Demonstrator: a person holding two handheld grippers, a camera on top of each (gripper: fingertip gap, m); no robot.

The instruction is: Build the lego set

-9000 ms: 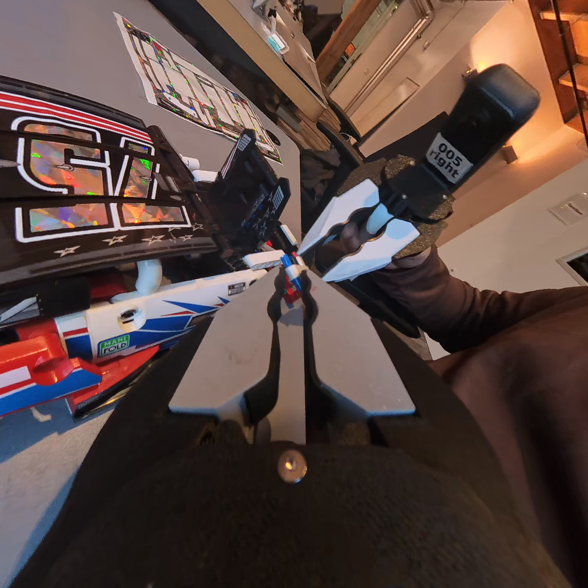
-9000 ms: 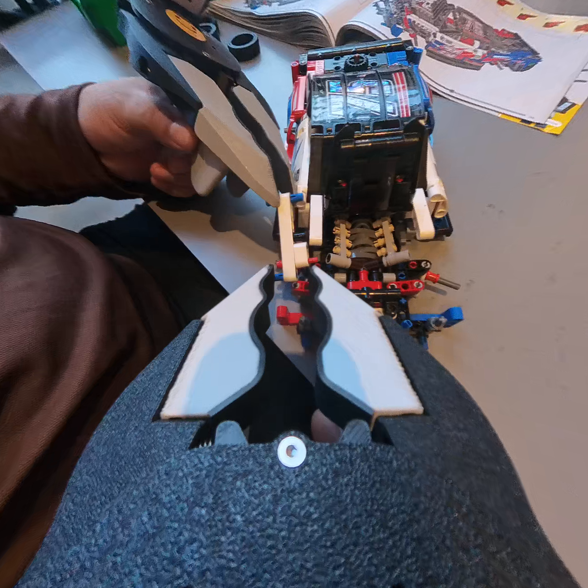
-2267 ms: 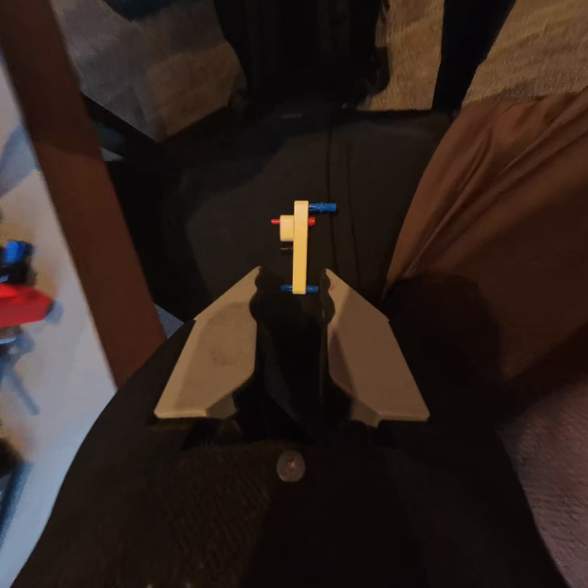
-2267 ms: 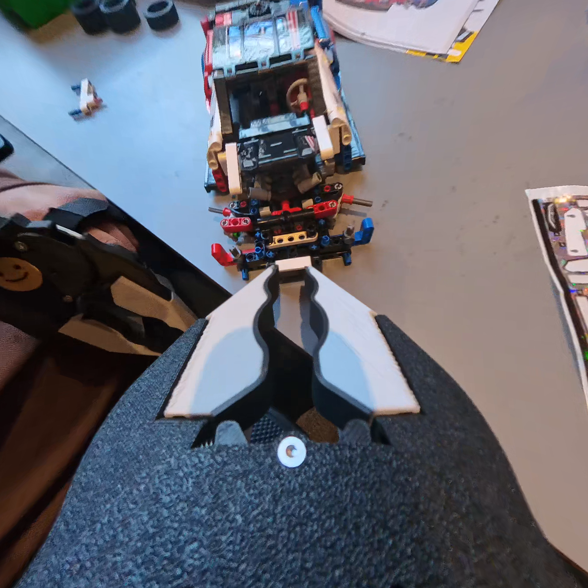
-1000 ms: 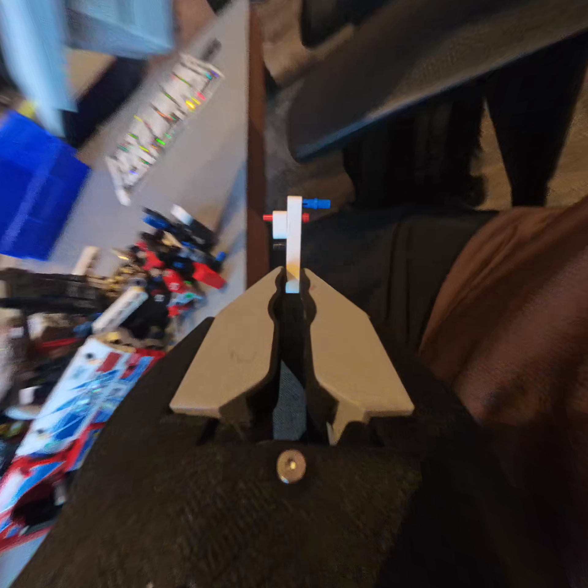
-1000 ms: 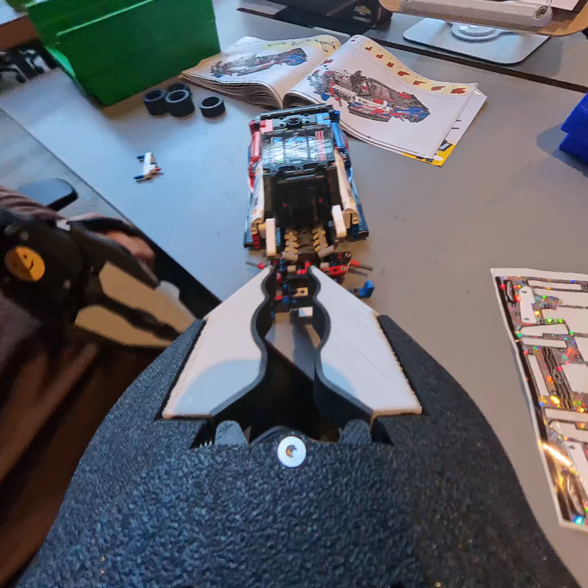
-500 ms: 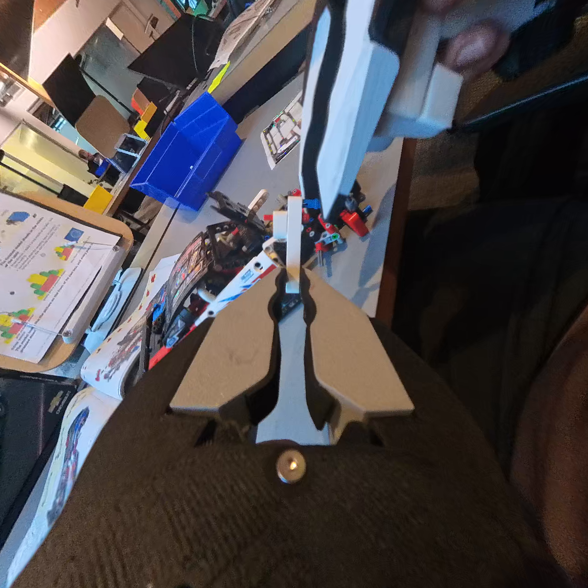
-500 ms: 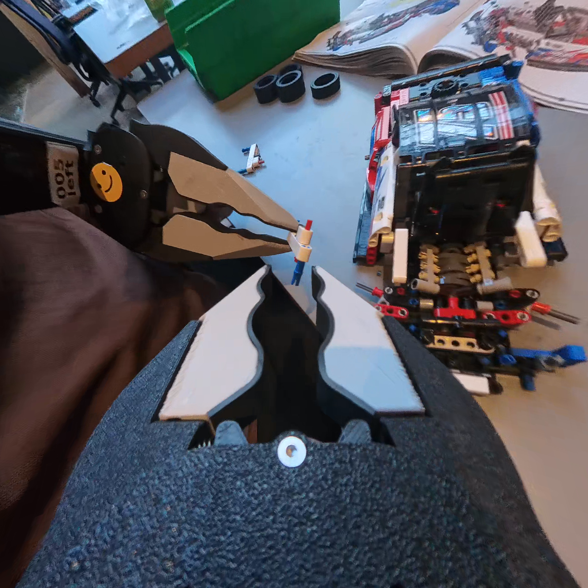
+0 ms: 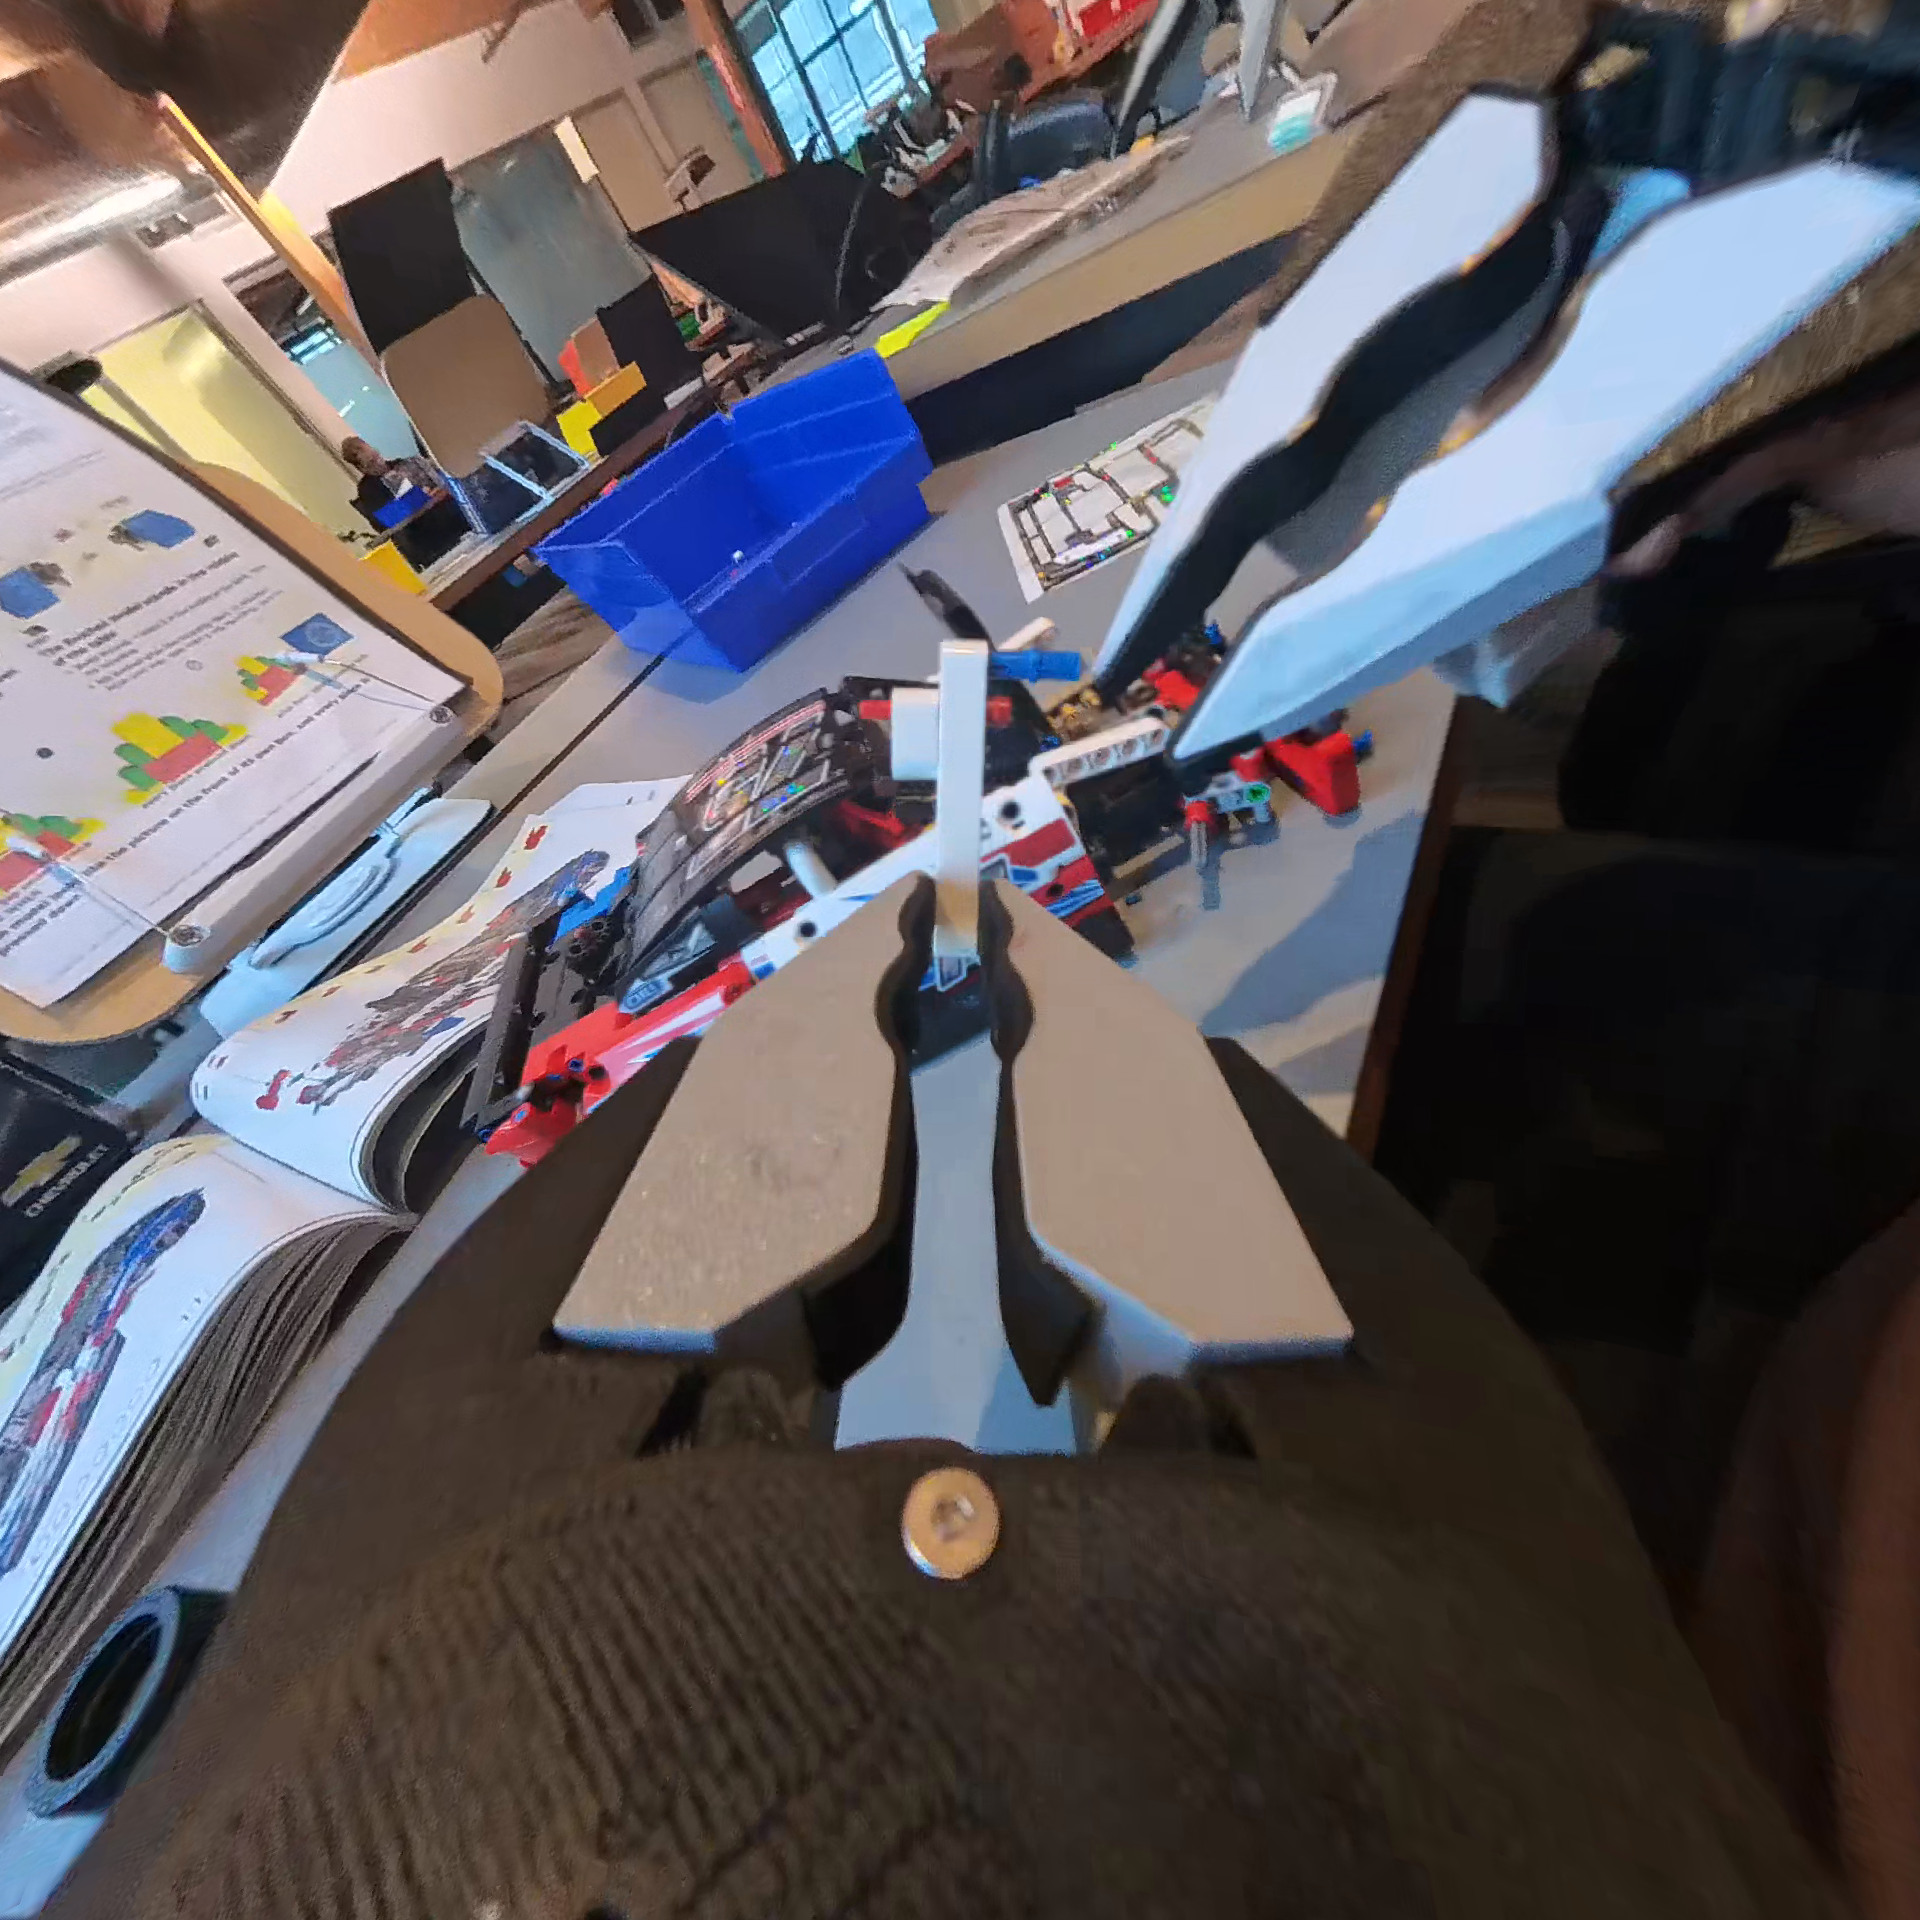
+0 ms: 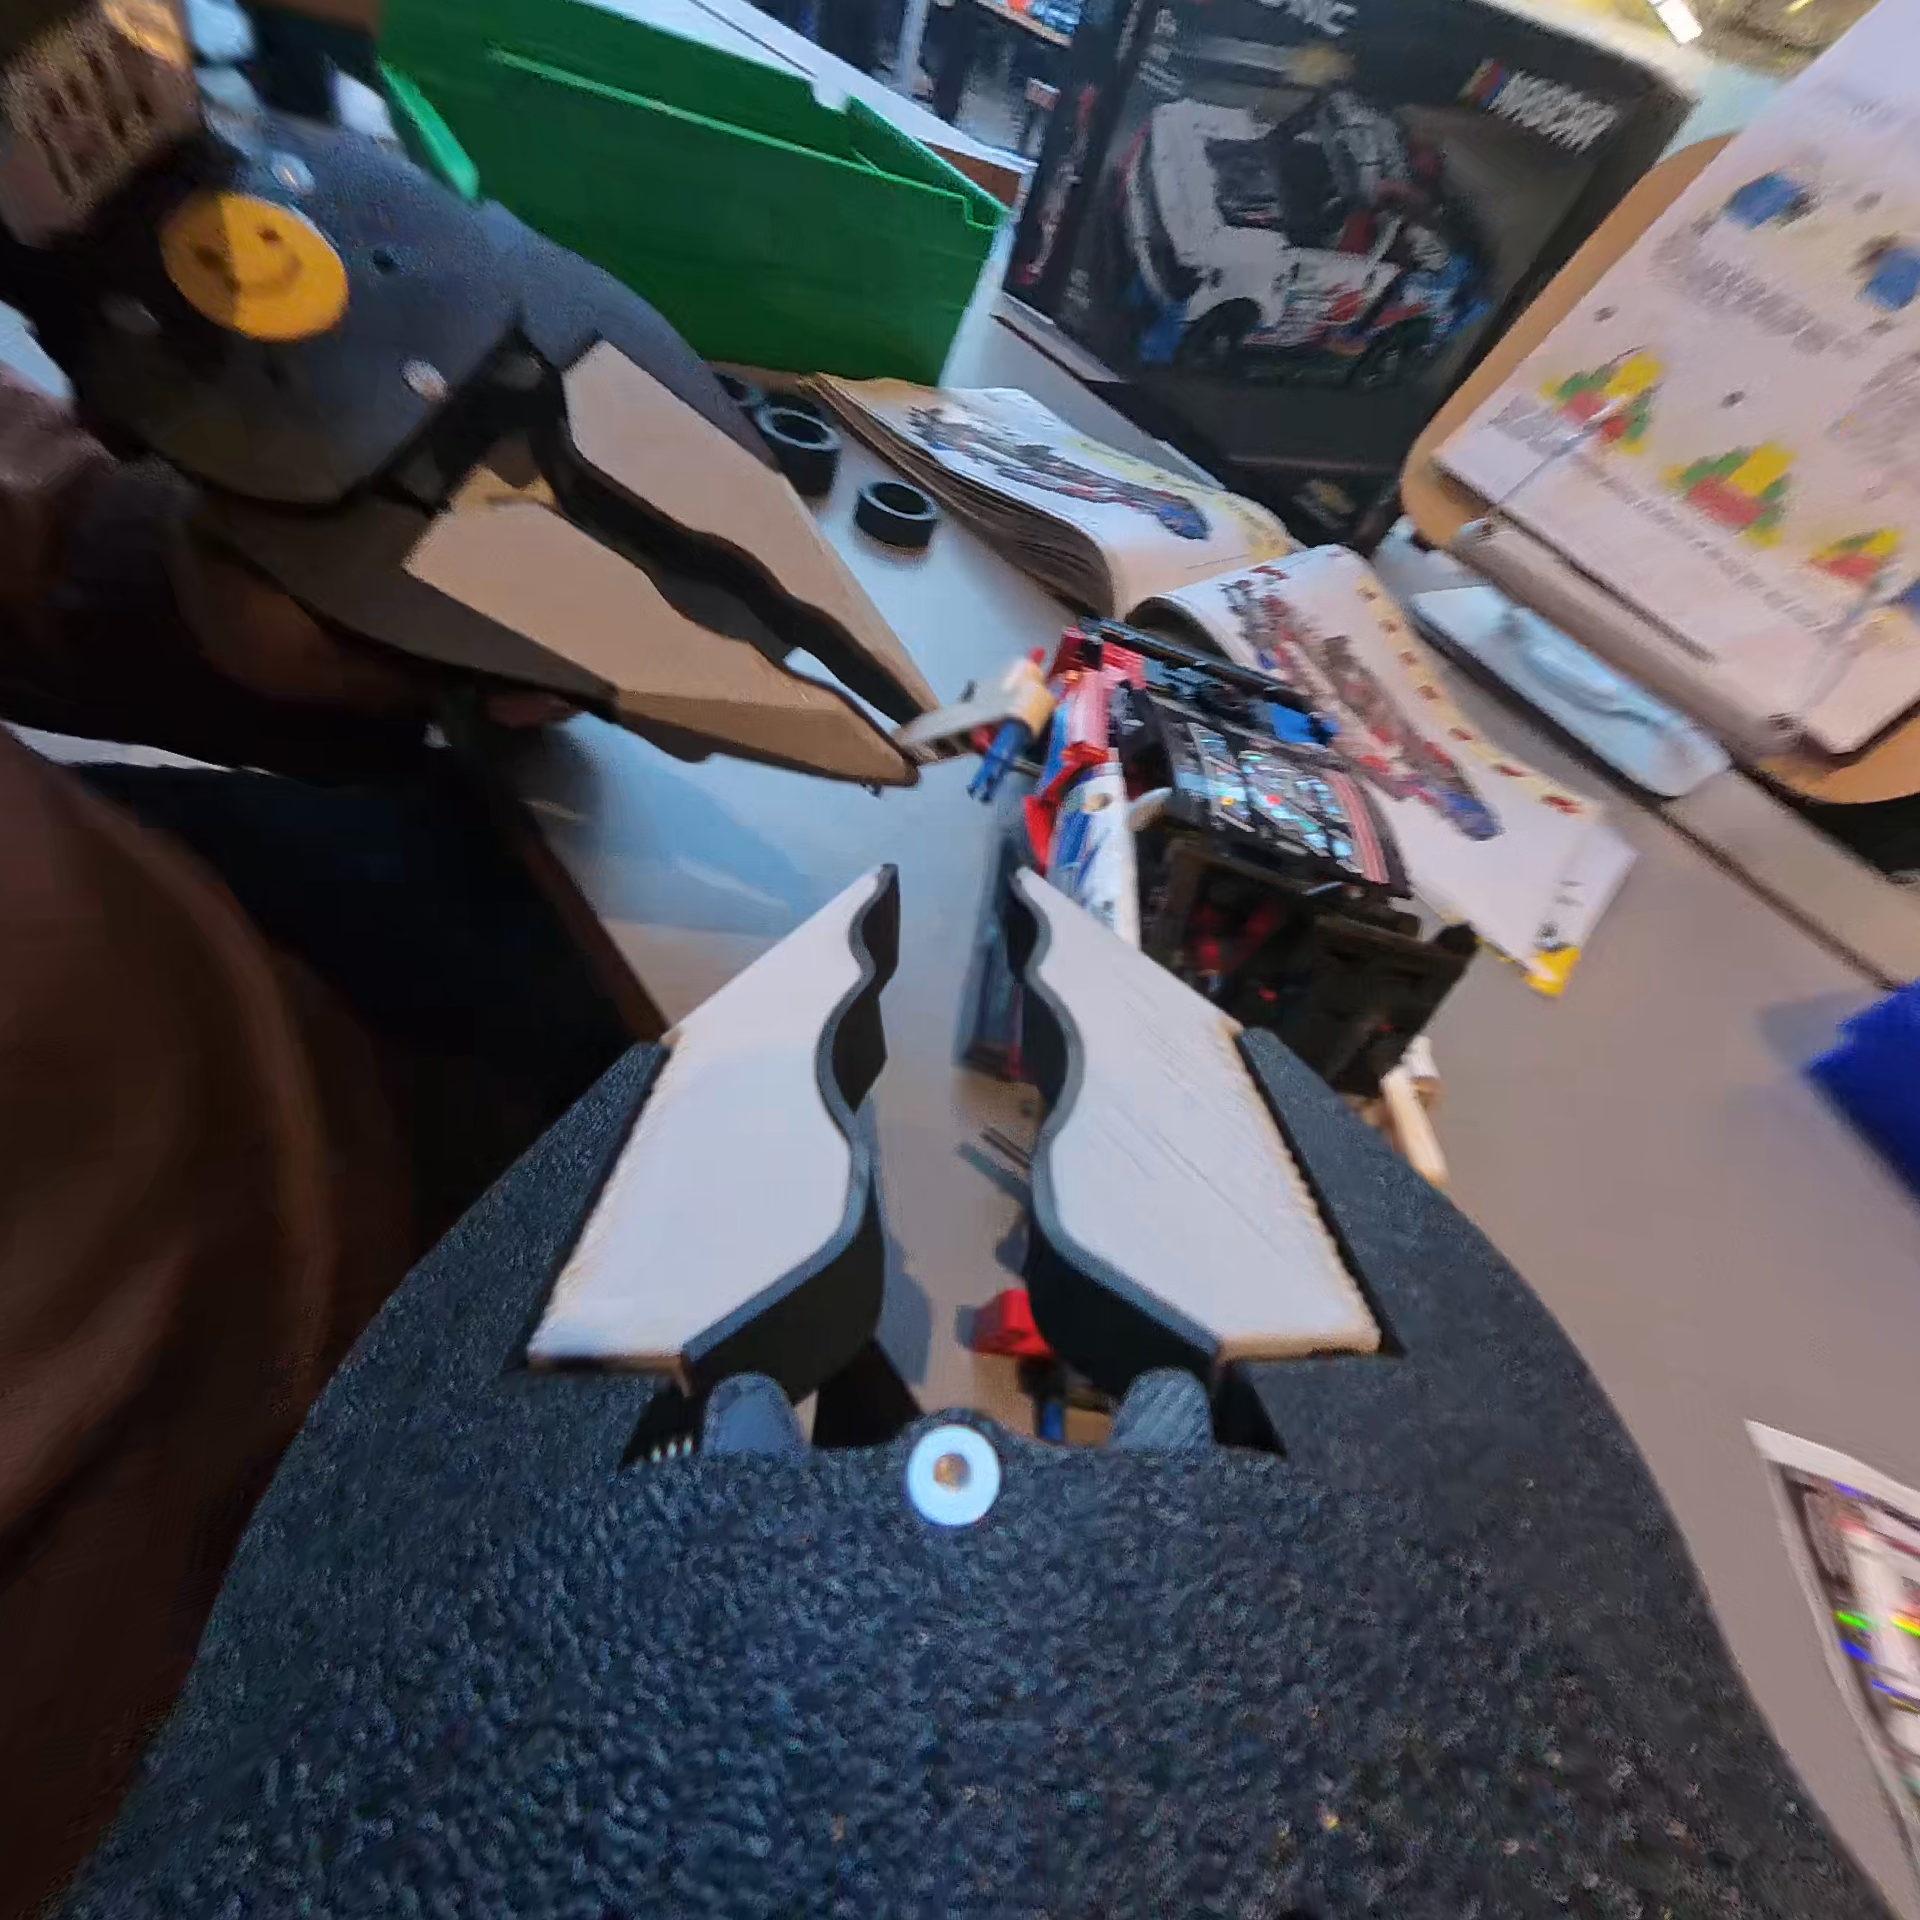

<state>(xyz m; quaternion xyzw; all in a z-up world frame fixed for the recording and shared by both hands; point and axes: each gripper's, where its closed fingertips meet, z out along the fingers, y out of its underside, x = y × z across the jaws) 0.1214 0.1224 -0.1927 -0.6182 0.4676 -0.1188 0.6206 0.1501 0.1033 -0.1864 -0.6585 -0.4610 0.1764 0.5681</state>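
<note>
1. Currently left gripper [image 9: 954,914] pinches the white beam [image 9: 958,790] by its lower end, long axis upright along the fingers, pins pointing sideways
2. Right gripper [image 10: 951,899] spread, empty
3. Lego car [image 9: 862,831] sits near the table [image 9: 1299,935] front edge, just beyond the beam; left is nearer

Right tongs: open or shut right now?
Open. The right tongs show a clear gap between the tips with nothing gripped; the left tongs hold the white beam.
</note>
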